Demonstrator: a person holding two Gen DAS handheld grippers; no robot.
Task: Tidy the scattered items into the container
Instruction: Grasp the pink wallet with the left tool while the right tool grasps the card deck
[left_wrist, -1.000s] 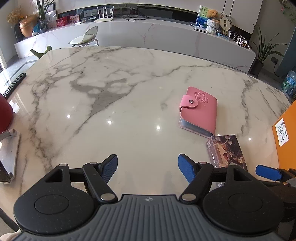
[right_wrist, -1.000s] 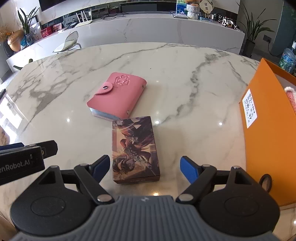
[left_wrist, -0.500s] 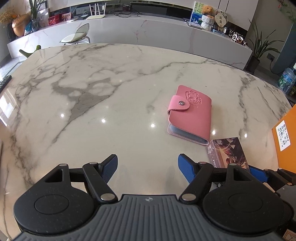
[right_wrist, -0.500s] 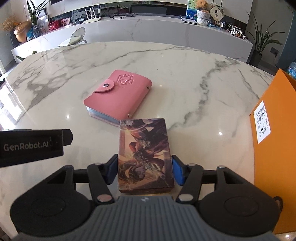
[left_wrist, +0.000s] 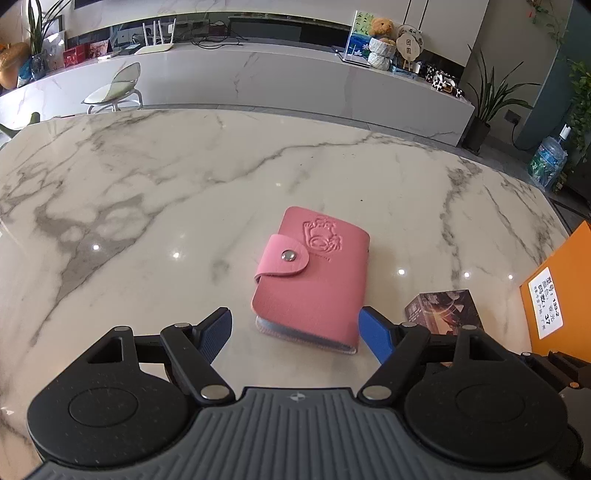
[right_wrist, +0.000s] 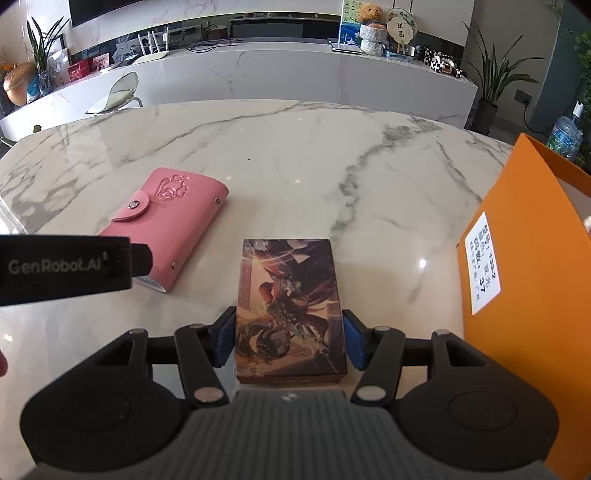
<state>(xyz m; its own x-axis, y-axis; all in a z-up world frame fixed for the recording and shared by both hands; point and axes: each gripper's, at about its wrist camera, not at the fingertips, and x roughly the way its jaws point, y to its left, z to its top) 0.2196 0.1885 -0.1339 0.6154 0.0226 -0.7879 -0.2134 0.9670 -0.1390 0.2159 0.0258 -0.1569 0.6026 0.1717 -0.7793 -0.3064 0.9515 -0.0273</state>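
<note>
A pink snap-button card holder (left_wrist: 314, 280) lies flat on the marble table (left_wrist: 184, 184). My left gripper (left_wrist: 293, 321) hovers at its near end with the jaws opening; that end sits between the blue fingertips (left_wrist: 373, 328), and the pads do not press on it. To the right is a dark illustrated card box (right_wrist: 290, 295), and my right gripper (right_wrist: 289, 325) is shut on its long sides while it rests on the table. The orange container (right_wrist: 535, 258) stands at the right edge. In the right wrist view the card holder (right_wrist: 170, 221) is partly behind the left gripper's black body (right_wrist: 66, 266).
A white counter (left_wrist: 295, 77) with ornaments, a chair and potted plants stand beyond the table's far edge. A water bottle (left_wrist: 548, 162) sits on the floor at right. The container's white label (left_wrist: 546, 306) faces the card box.
My left gripper moved toward the pink card holder, which now reaches between its fingertips, and its jaws widened. My right gripper closed on the card box a moment ago and keeps its hold.
</note>
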